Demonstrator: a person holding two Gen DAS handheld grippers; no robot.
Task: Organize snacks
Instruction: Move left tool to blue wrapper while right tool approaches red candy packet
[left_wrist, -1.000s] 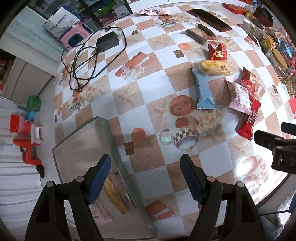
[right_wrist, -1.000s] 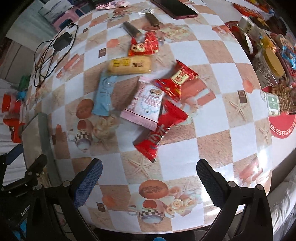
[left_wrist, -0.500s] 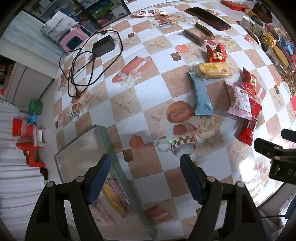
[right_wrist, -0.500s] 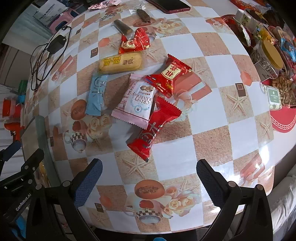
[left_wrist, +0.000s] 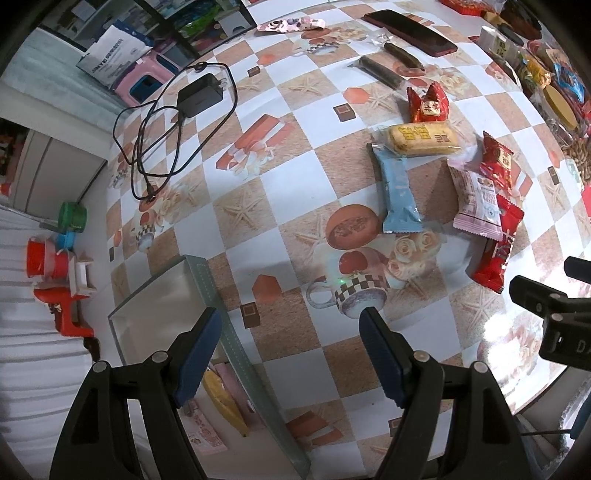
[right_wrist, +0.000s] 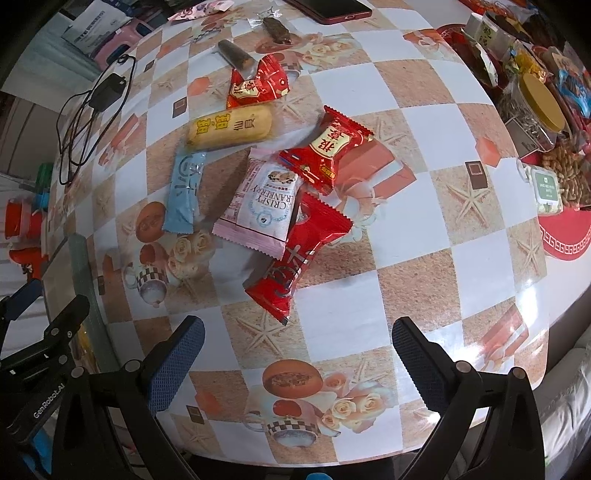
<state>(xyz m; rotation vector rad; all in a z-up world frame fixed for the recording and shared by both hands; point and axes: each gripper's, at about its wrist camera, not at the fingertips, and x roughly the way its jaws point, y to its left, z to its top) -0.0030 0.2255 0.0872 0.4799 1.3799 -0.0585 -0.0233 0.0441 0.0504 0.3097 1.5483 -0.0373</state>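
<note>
A pile of snack packets lies on the checkered table: a long red packet (right_wrist: 295, 254), a pink cranberry packet (right_wrist: 260, 206), a light blue bar (right_wrist: 183, 192), a yellow cake (right_wrist: 231, 127) and two red packets (right_wrist: 325, 147) (right_wrist: 256, 83). My right gripper (right_wrist: 295, 365) is open and empty, just in front of the long red packet. My left gripper (left_wrist: 291, 354) is open and empty, over the edge of a clear box (left_wrist: 225, 339) that holds a yellow snack (left_wrist: 225, 406) and pink packets. The blue bar (left_wrist: 397, 188) lies ahead of it.
A black charger with cable (left_wrist: 184, 114) lies at the far left. Two dark bars (left_wrist: 380, 70) and a phone (left_wrist: 410, 31) lie at the back. Jars, nuts and more snacks (right_wrist: 543, 122) crowd the right side. The table edge (right_wrist: 532, 387) runs close to the right.
Both grippers have moved a little forward and lower toward the table; the snacks look larger and closer. Both stay open and empty.
</note>
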